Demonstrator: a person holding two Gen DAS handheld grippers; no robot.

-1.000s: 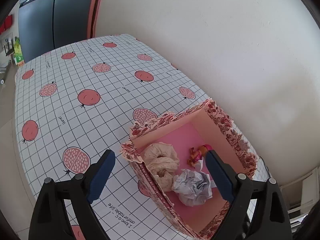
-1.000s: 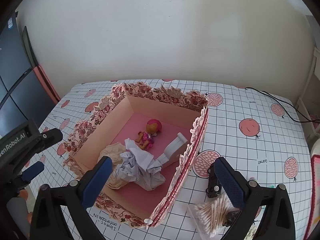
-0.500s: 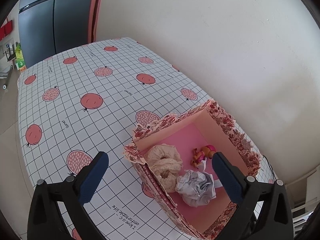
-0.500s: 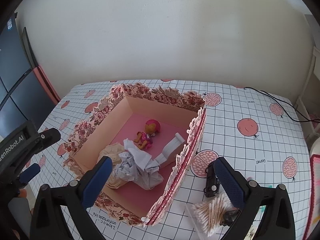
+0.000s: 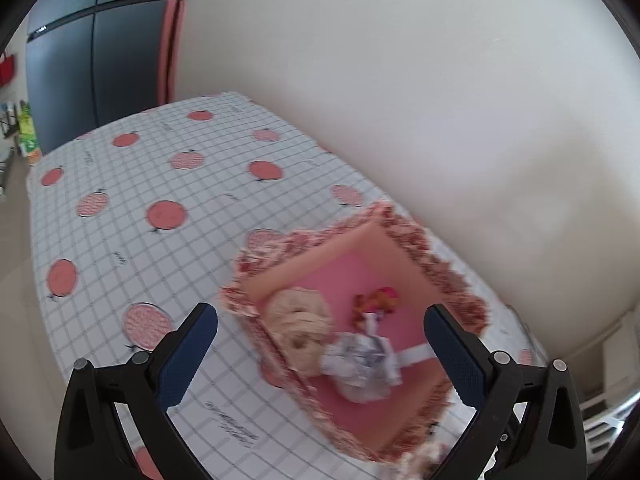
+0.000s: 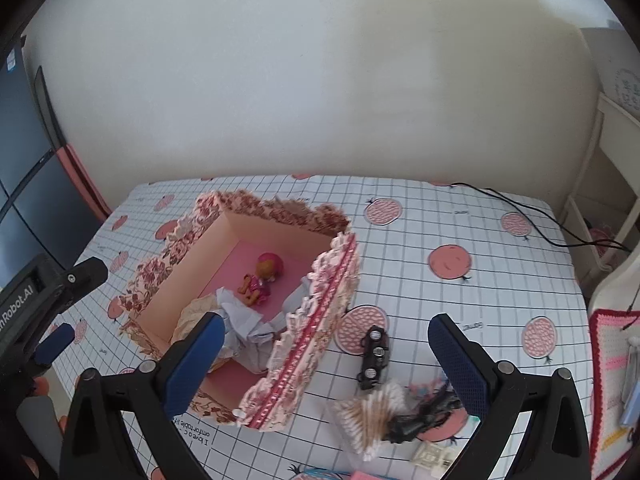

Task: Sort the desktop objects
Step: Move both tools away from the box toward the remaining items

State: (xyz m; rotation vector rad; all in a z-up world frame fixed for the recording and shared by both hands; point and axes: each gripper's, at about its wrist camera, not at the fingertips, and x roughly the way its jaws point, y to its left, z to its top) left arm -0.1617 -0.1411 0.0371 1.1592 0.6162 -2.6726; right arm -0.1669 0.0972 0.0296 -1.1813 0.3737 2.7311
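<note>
Item: floral box [image 6: 296, 360], open-topped, pink floor, lower centre-left of the right wrist view and lower centre-right of the left wrist view, on the checked tablecloth [image 6: 440, 216]. Contents: small doll [image 6: 266, 276] with pink cap; crumpled paper [image 6: 250, 330]; cream fabric ring [image 5: 300, 320]; white flat piece [image 5: 414, 354], largely hidden behind the box wall in the right view. Left gripper [image 5: 320, 344]: jaws wide apart, empty, held above the box; since a second ago it has drawn back and up, the box now sitting smaller in its frame, and its picture is motion-blurred. Right gripper [image 6: 326, 344]: jaws wide apart, empty; over the same second its view has slid toward the loose goods right of the box. Reading: the left appears finished with a deposit, and the next pick probably falls to the right. Unsorted stock, right view only, lower centre: black toy car [image 6: 374, 356] just outside the box wall; cotton swabs [image 6: 370, 408] in clear wrap; a dark tangled object [image 6: 420, 420], identity unclear, touching the swabs; further small items at the bottom edge, too cropped to name. The left view shows none of these clearly but gives the plainer look at the box floor. Right view also shows the left gripper's body at left edge.
</note>
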